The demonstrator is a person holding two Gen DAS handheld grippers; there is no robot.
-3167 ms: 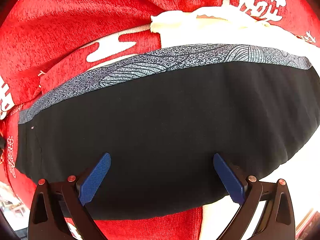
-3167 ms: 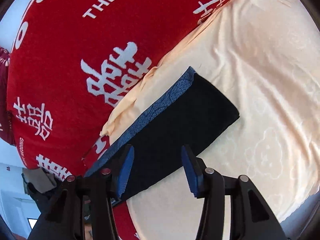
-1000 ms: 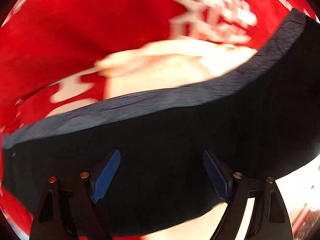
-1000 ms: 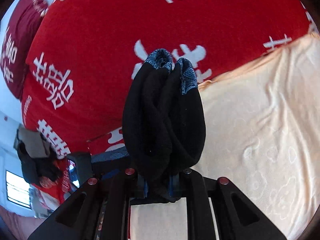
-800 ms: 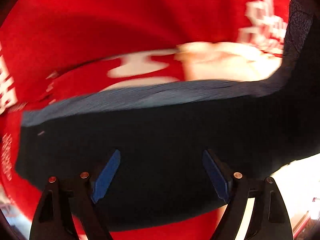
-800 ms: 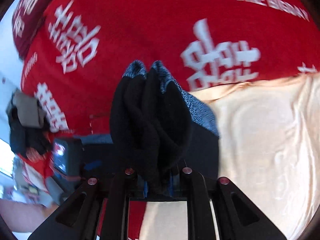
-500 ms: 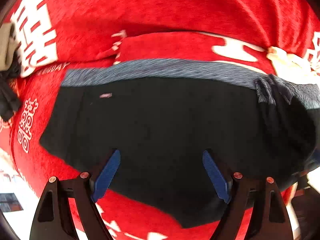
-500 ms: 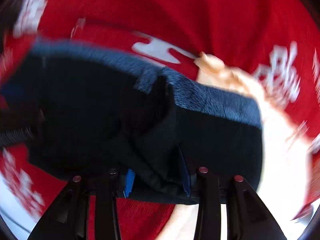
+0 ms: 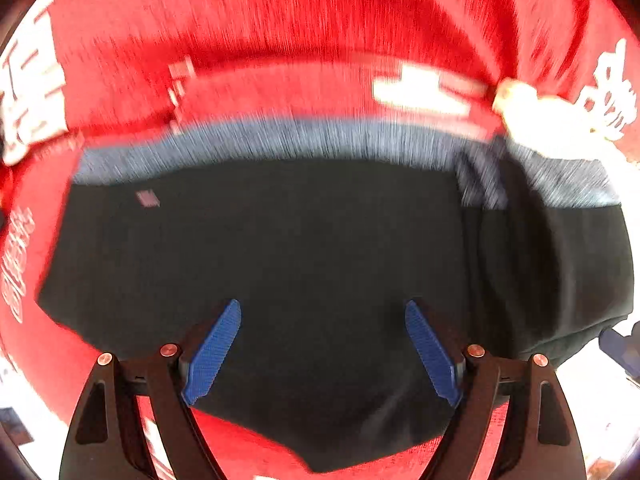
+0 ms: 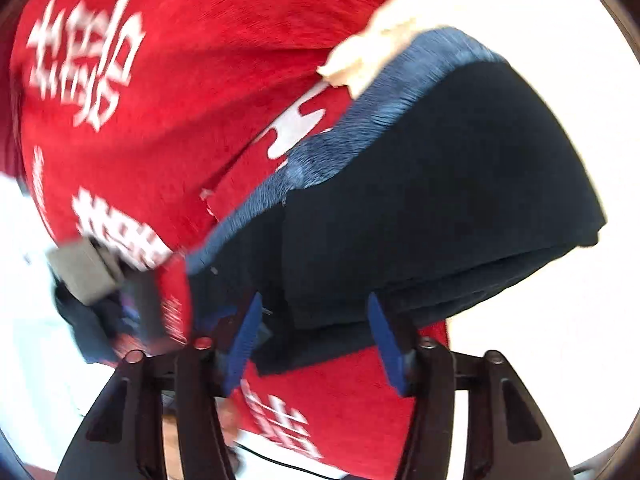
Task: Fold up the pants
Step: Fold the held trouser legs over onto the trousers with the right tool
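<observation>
Both views were motion-blurred: the left hand-held gripper [image 9: 322, 350] stood wide apart with ribbed blue pads, holding nothing, and the right hand-held gripper [image 10: 316, 342] also gaped empty. Beyond them, from 6 toward 12 o'clock, lay the black pants [image 9: 300, 264], folded and matte, their mottled blue-grey waistband [image 9: 280, 142] at the far edge. They rested on a plush red blanket [image 9: 300, 20] with white characters; pale cream bedding [image 10: 500, 8] showed at 1 o'clock.

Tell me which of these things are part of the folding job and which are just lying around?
Part of the job:
- black pants with the blue-grey waistband
- left tongs, open
- right tongs, open

Just lying about:
- red blanket with white lettering
- cream towel
- blurred grey object, cannot tell what
</observation>
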